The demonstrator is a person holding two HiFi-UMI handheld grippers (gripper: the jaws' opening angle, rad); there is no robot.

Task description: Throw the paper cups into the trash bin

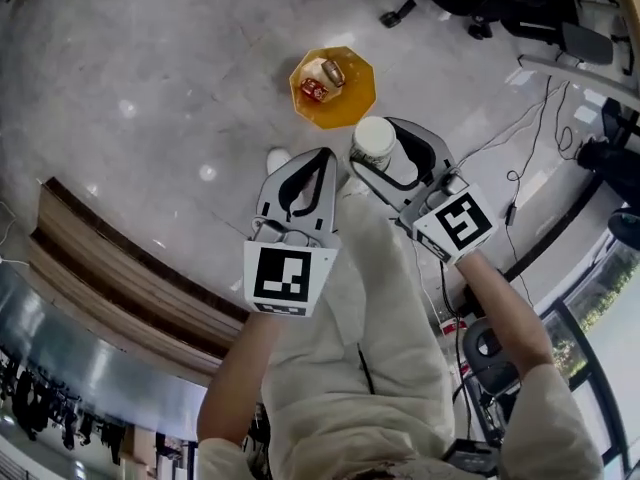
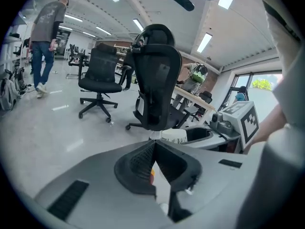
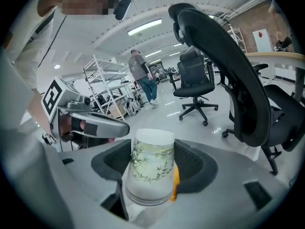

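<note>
A white paper cup (image 1: 374, 141) with a green leaf print (image 3: 149, 166) is upside down between the jaws of my right gripper (image 1: 376, 156), which is shut on its sides. Just beyond it on the floor stands the orange trash bin (image 1: 352, 105), with some rubbish inside. My left gripper (image 1: 322, 160) hangs next to the right one. Its jaws meet at the tips with nothing between them (image 2: 154, 143). The left gripper view also catches the cup (image 2: 174, 135) and the right gripper's marker cube (image 2: 244, 119).
Black office chairs (image 2: 155, 80) (image 3: 224, 75) stand around on the shiny grey floor. Cables (image 1: 530, 138) trail at the right. A wooden ledge (image 1: 120, 268) runs along the left. A person (image 2: 45, 42) walks in the distance. My white shoe (image 1: 277, 158) shows beside the left gripper.
</note>
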